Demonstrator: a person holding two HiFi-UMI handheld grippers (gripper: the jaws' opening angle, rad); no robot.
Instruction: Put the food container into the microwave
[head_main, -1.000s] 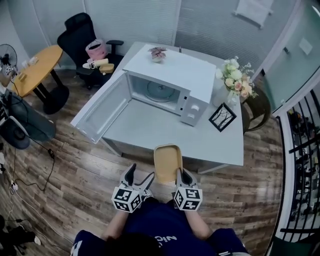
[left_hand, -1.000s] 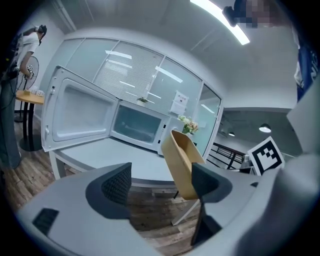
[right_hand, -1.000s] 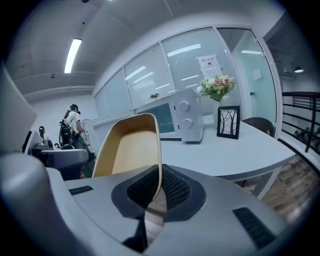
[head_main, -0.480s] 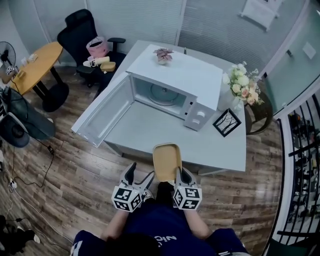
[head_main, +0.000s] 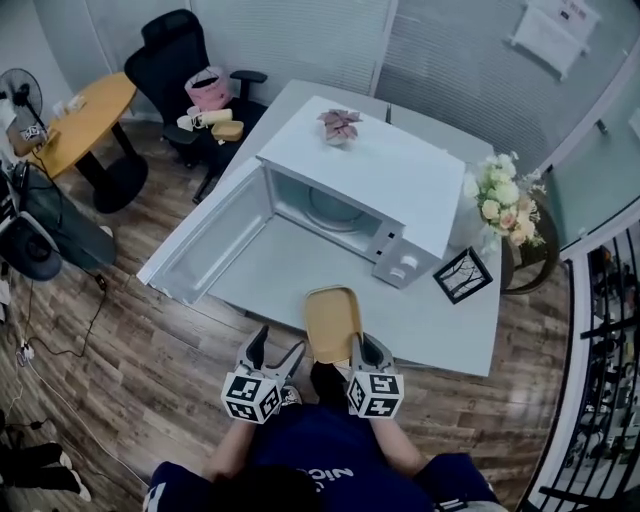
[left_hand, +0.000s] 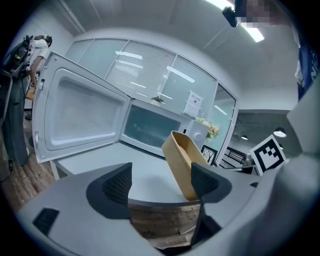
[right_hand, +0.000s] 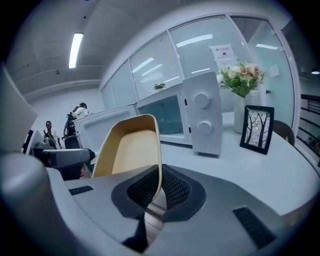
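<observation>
My right gripper (head_main: 364, 347) is clamped on the food container (head_main: 333, 322). Its pads pinch the right-hand wall at the end nearest me, so the tan tub sticks out from the jaws toward the microwave (head_main: 385, 180). My left gripper (head_main: 278, 346) has its jaws apart with nothing pinched between them. It hangs just beside the container's near left corner, and I cannot tell whether its inner finger brushes the wall.

The container is in the air in front of the microwave and well short of it. Its far end is over the near edge of the table (head_main: 440, 320) that the microwave stands on, and its near end is out past that edge. The door (head_main: 205, 240) is swung wide to the left of the cavity (head_main: 325, 205), so the mouth is free.

As I judge it, the next move turns on this: the cavity lies ahead of the container and slightly left, with the control panel (head_main: 400, 265) ahead and to the right. The container's long axis runs straight away from me, but the microwave stands turned on the table, so its mouth faces somewhat left of that axis. I would carry the tub forward and swing its far end to meet the mouth squarely, clear of the panel. The right gripper does the carrying, and the left is the one nearer the door side
</observation>
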